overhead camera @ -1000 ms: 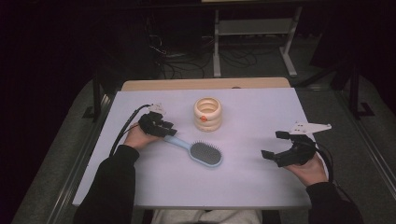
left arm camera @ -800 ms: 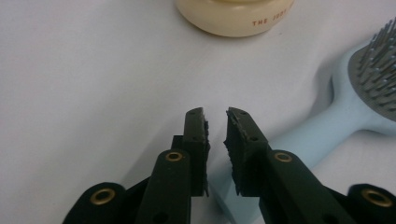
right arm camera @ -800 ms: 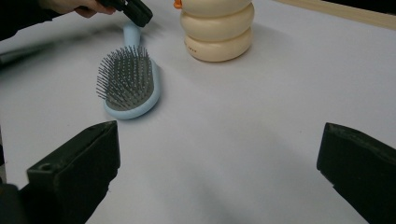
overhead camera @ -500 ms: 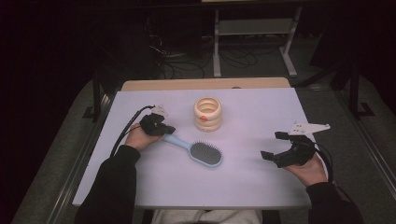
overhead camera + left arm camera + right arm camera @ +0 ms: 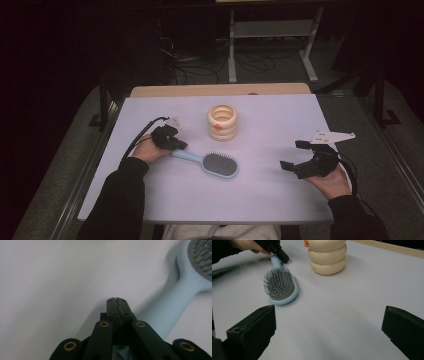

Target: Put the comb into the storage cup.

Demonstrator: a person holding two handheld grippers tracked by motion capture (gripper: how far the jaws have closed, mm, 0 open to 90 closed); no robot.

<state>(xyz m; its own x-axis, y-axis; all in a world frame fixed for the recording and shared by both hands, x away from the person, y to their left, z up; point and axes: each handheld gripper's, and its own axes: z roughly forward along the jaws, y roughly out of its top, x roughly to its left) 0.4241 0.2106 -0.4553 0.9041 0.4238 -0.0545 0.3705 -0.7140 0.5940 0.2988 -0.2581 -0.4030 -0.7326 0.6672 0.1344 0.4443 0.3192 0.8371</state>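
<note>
Left gripper (image 5: 176,145): held low at the table's left side, its jaws pressed together with nothing between them (the left gripper view shows the two pads meeting edge to edge); the tips sit at the end of the hairbrush's handle.
Hairbrush (image 5: 212,162): a pale blue brush with grey bristles, lying flat on the table near the middle, bristles up, handle towards the left gripper and head towards the right gripper.
Right gripper (image 5: 294,155): near the table's right edge, jaws spread wide and holding nothing, well apart from the hairbrush, pointed towards it.
Ring stack (image 5: 222,121): a cream stack of three rounded rings with a small orange mark, standing upright just behind the hairbrush, apart from it.
Table (image 5: 270,115): covered in a plain white sheet.
</note>
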